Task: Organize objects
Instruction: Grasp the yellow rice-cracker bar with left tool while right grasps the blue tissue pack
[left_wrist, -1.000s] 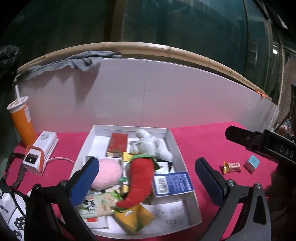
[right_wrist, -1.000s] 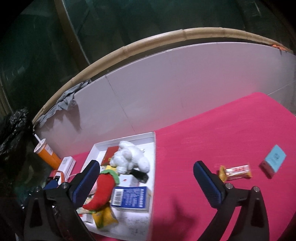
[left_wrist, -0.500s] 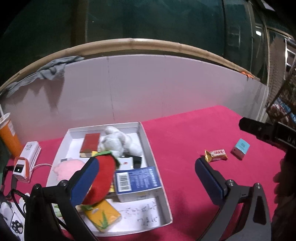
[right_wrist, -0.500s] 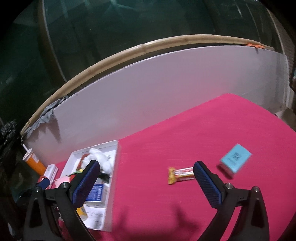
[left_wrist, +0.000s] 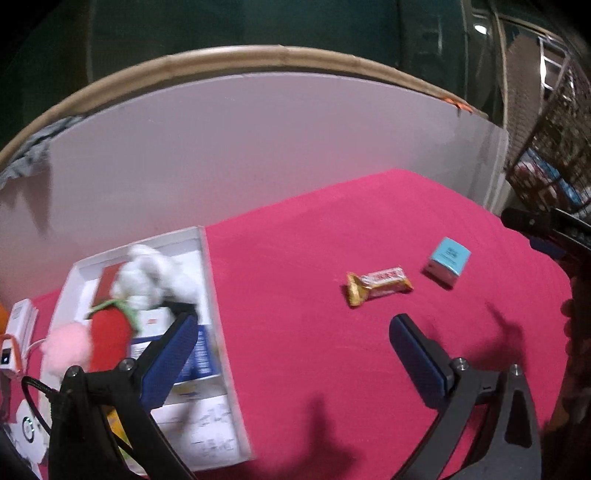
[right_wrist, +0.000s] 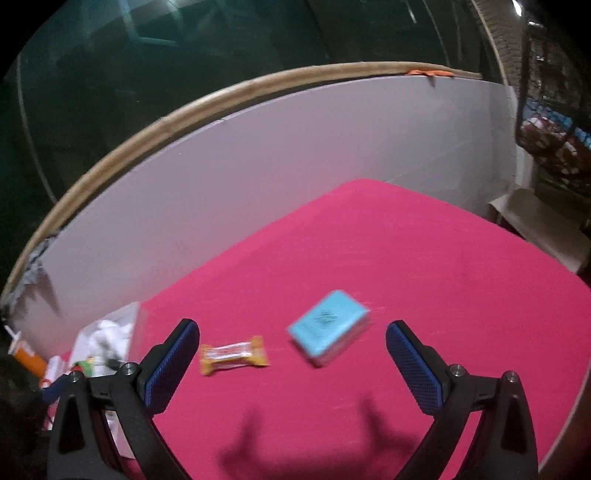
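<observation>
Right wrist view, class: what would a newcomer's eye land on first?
The light blue box lies on the bright pink tablecloth, framed between the open right gripper fingers. Beside it, toward the left finger, lies a yellow snack bar. At far left, a white tray holds toys.

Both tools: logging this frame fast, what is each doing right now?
Left tool: open, holding nothing.
Right tool: open, holding nothing, above the blue box.
</observation>
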